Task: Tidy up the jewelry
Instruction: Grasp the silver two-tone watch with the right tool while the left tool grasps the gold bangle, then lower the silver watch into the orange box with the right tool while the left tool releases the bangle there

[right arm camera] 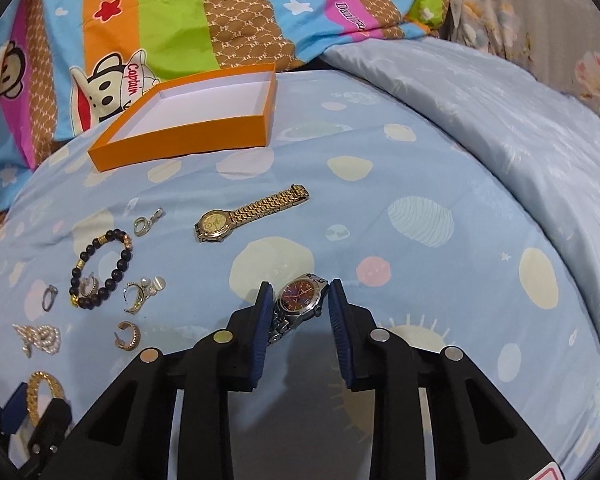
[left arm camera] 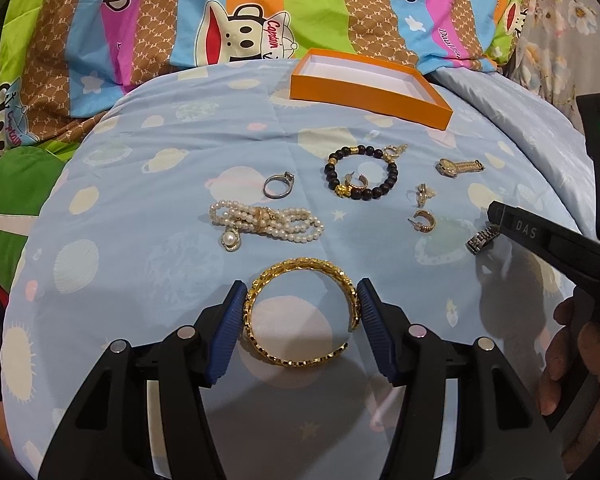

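In the left wrist view my left gripper [left arm camera: 302, 294] has its blue pads against both sides of a gold bangle [left arm camera: 300, 312] lying on the blue bedsheet. Beyond it lie a pearl bracelet [left arm camera: 266, 222], a silver ring [left arm camera: 278, 186], a black bead bracelet [left arm camera: 360, 172], gold earrings [left arm camera: 422, 220] and a gold watch [left arm camera: 458, 167]. An open orange box [left arm camera: 364, 88] sits at the back. In the right wrist view my right gripper [right arm camera: 298, 294] is open around a silver watch with a red dial [right arm camera: 300, 304]. The gold watch [right arm camera: 252, 214] and the orange box [right arm camera: 188, 120] lie farther off.
A colourful cartoon-print quilt [left arm camera: 220, 20] is bunched behind the box. A pale blue blanket [right arm camera: 500, 100] rises at the right. The person's hand [left arm camera: 572, 360] holds the right gripper at the right edge of the left wrist view.
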